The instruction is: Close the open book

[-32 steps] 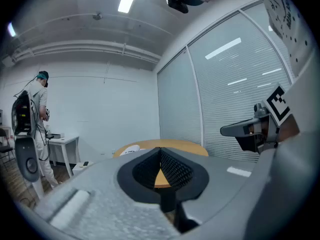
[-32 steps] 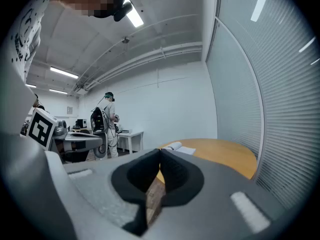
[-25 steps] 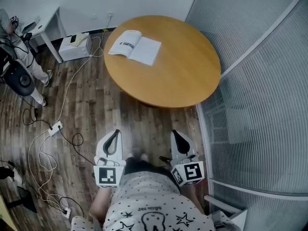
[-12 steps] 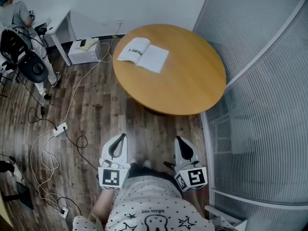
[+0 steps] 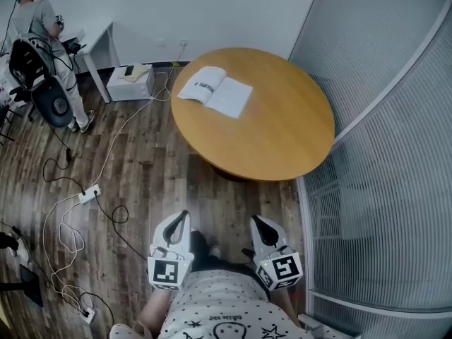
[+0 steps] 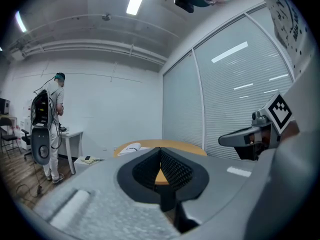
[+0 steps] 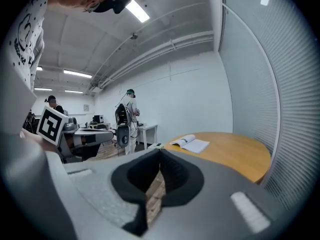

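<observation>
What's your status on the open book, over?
Left gripper shut, empty. Right gripper shut, empty. Open book on round table, beyond reach. Power strip on floor, left of path.

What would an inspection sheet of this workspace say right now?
Surface: round wooden table, bare but for the book.
Job's things: book lies open, flat, near the table's far left edge.
Clutter: nothing seen on the table.
Tongs: left tongs and right tongs both shut, empty, well short of the table.
Cables: white cables and a power strip on the floor, left.
Surroundings: person at a white desk; slatted wall, right.
</observation>
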`<control>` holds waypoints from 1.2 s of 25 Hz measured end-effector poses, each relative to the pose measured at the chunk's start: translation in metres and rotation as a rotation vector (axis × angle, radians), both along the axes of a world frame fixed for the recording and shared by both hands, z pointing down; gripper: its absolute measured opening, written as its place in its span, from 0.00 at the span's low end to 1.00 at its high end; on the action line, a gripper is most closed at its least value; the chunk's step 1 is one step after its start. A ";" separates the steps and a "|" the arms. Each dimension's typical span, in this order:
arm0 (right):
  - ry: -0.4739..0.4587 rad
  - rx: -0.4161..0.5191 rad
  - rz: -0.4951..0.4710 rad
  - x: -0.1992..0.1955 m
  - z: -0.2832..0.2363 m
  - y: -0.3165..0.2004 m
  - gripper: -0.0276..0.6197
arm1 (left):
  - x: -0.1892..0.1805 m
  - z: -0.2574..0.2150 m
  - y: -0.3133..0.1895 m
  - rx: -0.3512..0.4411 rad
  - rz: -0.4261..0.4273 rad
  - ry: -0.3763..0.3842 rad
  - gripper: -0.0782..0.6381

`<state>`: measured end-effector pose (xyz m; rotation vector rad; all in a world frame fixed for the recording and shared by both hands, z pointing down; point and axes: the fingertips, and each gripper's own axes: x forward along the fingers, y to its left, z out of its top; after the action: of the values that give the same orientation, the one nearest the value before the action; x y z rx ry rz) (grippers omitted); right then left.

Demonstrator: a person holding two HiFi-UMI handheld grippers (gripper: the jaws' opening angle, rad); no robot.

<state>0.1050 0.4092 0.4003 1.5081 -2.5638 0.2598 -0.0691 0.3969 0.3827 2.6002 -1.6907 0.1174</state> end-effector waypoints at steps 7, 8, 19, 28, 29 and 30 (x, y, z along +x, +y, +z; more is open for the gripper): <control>0.015 0.016 0.037 -0.013 0.004 -0.038 0.05 | -0.024 0.011 -0.039 0.005 -0.008 -0.024 0.12; 0.019 0.017 0.040 -0.018 0.004 -0.046 0.05 | -0.030 0.009 -0.048 0.006 -0.005 -0.018 0.12; 0.034 0.046 0.080 -0.088 -0.027 -0.155 0.05 | -0.092 -0.020 -0.167 0.028 0.070 -0.024 0.12; 0.057 0.022 0.128 -0.108 -0.020 -0.197 0.05 | -0.122 -0.014 -0.214 0.007 0.090 -0.010 0.12; 0.058 0.019 0.131 -0.109 -0.019 -0.199 0.05 | -0.123 -0.014 -0.217 0.002 0.092 -0.003 0.12; 0.059 0.014 0.133 -0.110 -0.018 -0.202 0.05 | -0.125 -0.014 -0.219 -0.003 0.093 0.003 0.12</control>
<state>-0.0052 0.2073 0.3825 1.6677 -2.4294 0.2094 -0.1937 0.1783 0.3686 2.6758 -1.5671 0.1184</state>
